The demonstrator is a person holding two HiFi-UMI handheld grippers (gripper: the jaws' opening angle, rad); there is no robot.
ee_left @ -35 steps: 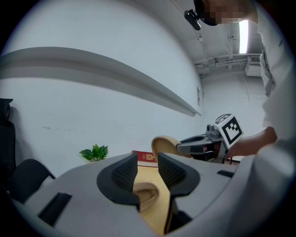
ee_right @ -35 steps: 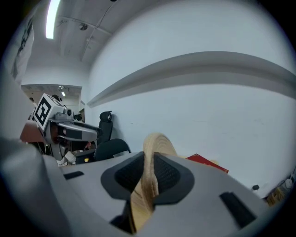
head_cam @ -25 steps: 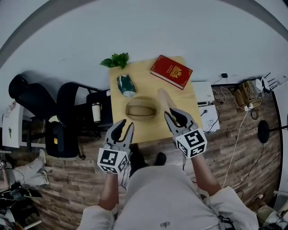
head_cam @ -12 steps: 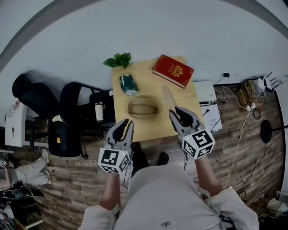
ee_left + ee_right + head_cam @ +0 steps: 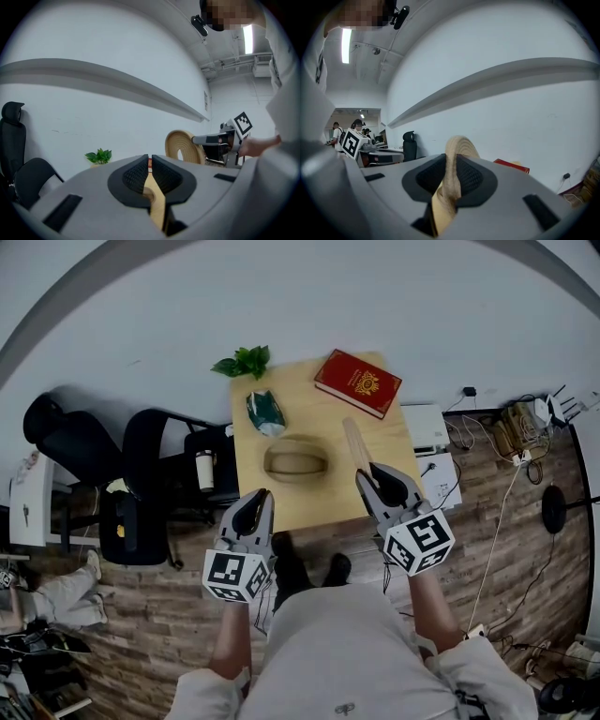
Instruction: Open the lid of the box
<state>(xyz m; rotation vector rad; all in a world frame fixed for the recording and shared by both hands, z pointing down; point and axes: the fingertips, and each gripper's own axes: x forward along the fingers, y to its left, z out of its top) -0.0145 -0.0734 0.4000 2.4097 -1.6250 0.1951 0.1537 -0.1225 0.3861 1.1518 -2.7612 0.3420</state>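
Two hand-held grippers work over a small wooden table (image 5: 309, 409), where the oval woven box (image 5: 295, 462) sits near the middle with its lid (image 5: 354, 442) already off. The right gripper (image 5: 371, 472) has its jaws clamped on the rim of the round, coiled lid and holds it upright on edge, just right of the box and clear of it. The left gripper (image 5: 261, 498) hangs at the near edge of the table, left of the box, its jaws closing to a thin slit with nothing between them – only tabletop shows through the gap.

A red book (image 5: 357, 383) lies at the far right corner, a green plant (image 5: 242, 363) at the far left, and a green packet (image 5: 265, 412) just beyond the box.

Judging by its weave, the lid should be light and fairly stiff, with a rough surface that pads can bite without slipping – though a hard squeeze might flex or fray the coils. The rim looks like the natural place to hold it. The box itself seems light enough to slide if nudged, so steadying its side wall would be wise.
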